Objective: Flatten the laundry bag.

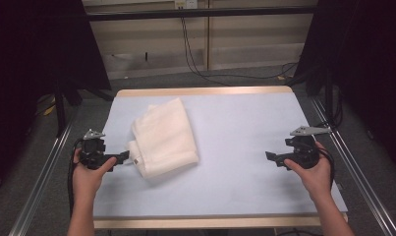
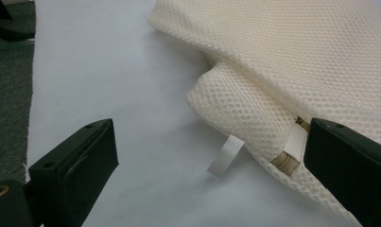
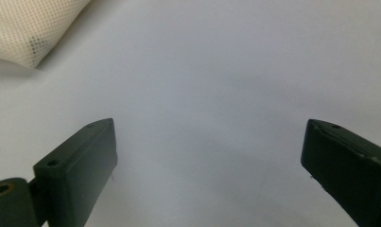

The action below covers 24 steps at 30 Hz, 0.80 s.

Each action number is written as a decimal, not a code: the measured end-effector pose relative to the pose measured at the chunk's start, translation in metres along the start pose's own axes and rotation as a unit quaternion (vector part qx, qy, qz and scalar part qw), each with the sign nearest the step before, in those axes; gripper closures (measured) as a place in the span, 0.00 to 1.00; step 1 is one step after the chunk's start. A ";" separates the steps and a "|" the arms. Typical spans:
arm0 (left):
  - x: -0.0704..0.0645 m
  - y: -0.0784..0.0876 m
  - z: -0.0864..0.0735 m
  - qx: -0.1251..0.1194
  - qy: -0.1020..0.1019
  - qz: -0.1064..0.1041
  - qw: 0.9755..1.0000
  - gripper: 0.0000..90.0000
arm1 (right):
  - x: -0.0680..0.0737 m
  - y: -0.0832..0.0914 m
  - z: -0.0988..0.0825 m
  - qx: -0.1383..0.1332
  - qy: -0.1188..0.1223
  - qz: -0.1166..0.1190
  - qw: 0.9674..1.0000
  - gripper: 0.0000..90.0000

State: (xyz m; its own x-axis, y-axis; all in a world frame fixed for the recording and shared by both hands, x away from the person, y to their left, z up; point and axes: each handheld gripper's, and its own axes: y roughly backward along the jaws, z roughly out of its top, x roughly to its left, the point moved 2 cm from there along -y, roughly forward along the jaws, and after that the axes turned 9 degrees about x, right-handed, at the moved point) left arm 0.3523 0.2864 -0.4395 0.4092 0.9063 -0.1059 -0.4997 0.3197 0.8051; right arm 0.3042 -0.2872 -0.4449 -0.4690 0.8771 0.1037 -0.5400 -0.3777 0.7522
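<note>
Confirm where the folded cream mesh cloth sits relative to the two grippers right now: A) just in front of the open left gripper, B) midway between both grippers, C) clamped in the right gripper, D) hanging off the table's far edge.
A: the folded cream mesh cloth lies flat on the table's pale blue cover, its near corner just ahead of the open left gripper; the right gripper is open, well apart.
</note>
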 end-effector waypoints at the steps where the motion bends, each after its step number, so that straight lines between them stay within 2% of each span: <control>1: 0.000 0.000 0.000 0.000 0.000 0.000 1.000 0.04 | 0.000 0.000 0.000 0.000 0.000 0.000 1.000 0.04; 2: 0.000 -0.001 0.000 0.000 0.000 0.000 1.000 0.04 | 0.001 -0.001 0.001 -0.006 0.004 -0.002 1.000 0.03; 3: 0.001 -0.001 0.000 0.008 -0.009 -0.001 1.000 0.04 | 0.002 -0.003 0.001 -0.004 0.008 0.007 1.000 0.05; 4: -0.001 -0.002 0.000 0.007 -0.004 -0.003 1.000 0.04 | 0.002 -0.004 0.001 -0.002 0.007 0.011 1.000 0.05; 6: -0.003 -0.005 0.002 0.016 -0.008 0.007 1.000 0.04 | 0.005 -0.006 0.000 0.007 0.024 -0.004 1.000 0.05; 9: -0.003 -0.007 0.004 0.016 -0.008 0.005 1.000 0.04 | 0.007 -0.006 0.000 0.011 0.032 0.000 0.999 0.05; 11: -0.004 -0.008 0.005 0.022 -0.011 0.006 1.000 0.04 | 0.009 -0.006 0.000 0.009 0.040 -0.006 0.999 0.05; 12: -0.004 -0.009 0.005 0.025 -0.005 0.008 1.000 0.04 | 0.010 -0.006 0.000 0.010 0.040 -0.002 0.999 0.05; 17: -0.004 -0.013 0.005 0.034 -0.011 0.019 0.999 0.05 | 0.011 -0.007 -0.001 0.013 0.044 -0.002 0.999 0.05; 18: -0.005 -0.014 0.005 0.039 -0.012 0.007 0.999 0.06 | 0.012 -0.007 -0.001 0.011 0.046 -0.007 0.999 0.05; 20: -0.006 -0.016 0.005 0.039 -0.013 0.007 0.999 0.07 | 0.012 -0.006 -0.001 0.013 0.048 -0.008 0.999 0.05; 21: -0.007 -0.018 0.006 0.039 -0.016 0.013 0.999 0.07 | 0.012 -0.006 -0.001 0.013 0.048 -0.008 0.999 0.05; 24: -0.008 -0.023 0.006 0.044 -0.015 0.006 0.999 0.13 | 0.013 -0.006 -0.002 0.013 0.047 -0.008 0.999 0.06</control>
State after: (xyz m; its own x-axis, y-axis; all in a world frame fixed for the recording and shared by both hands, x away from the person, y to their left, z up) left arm 0.3652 0.2704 -0.4535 0.4265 0.9010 -0.0798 -0.4356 0.2819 0.8549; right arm 0.3003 -0.2741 -0.4495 -0.5239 0.8512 0.0303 -0.5311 -0.3543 0.7697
